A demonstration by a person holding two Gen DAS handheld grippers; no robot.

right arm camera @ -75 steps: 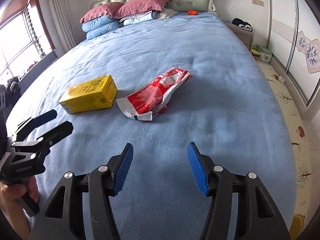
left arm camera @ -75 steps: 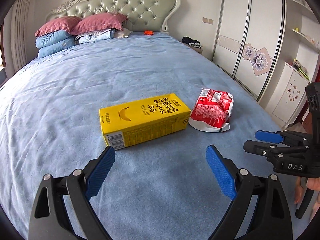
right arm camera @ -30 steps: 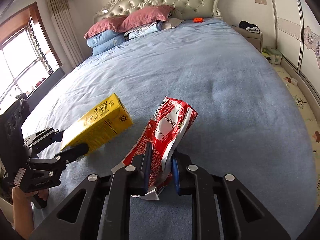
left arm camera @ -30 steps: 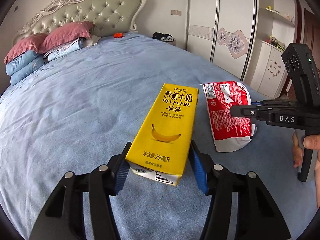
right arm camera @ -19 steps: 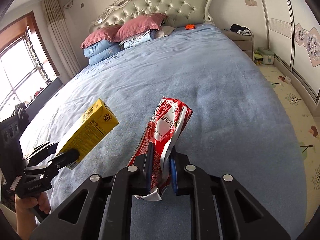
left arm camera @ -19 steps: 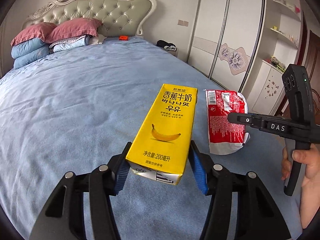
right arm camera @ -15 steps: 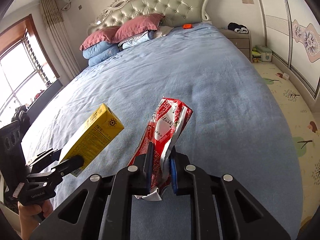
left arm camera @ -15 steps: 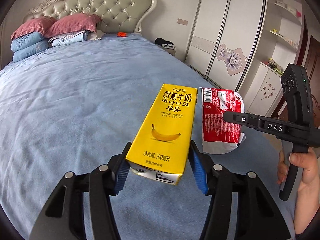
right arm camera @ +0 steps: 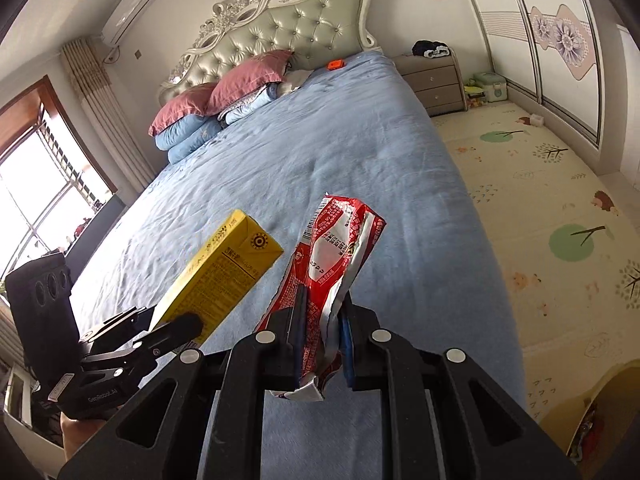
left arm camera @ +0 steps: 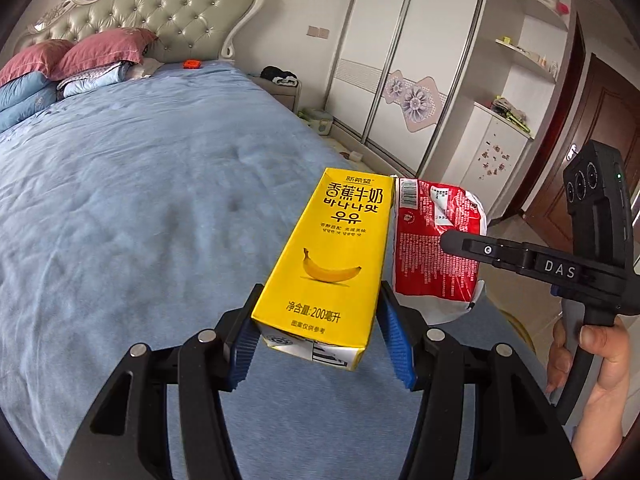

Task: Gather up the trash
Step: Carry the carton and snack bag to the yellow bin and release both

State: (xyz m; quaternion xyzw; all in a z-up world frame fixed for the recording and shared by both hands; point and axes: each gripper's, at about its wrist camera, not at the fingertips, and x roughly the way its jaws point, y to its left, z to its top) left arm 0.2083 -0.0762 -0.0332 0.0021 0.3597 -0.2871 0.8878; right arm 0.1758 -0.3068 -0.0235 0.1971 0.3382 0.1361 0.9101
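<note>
A yellow banana-milk carton (left arm camera: 332, 256) is clamped between the blue pads of my left gripper (left arm camera: 320, 336) and held above the blue bed (left arm camera: 120, 184). The same carton (right arm camera: 224, 268) and left gripper (right arm camera: 160, 328) show at the left of the right wrist view. My right gripper (right arm camera: 322, 332) is shut on a crumpled red snack wrapper (right arm camera: 336, 256), also lifted off the bed. In the left wrist view that wrapper (left arm camera: 432, 248) hangs just right of the carton, pinched by the right gripper (left arm camera: 452, 240) that a hand (left arm camera: 600, 368) holds.
Pillows (left arm camera: 80, 56) and a tufted headboard (left arm camera: 152, 16) stand at the bed's far end, with a small orange object (right arm camera: 334, 65) near them. A nightstand (right arm camera: 436, 80) and sliding wardrobe (left arm camera: 400, 60) line the right side. A patterned floor mat (right arm camera: 552, 216) lies beside the bed.
Both grippers have lifted off the bed with the carton and wrapper and swung right, toward the bed's edge; the floor mat and wardrobe now fill more of the views.
</note>
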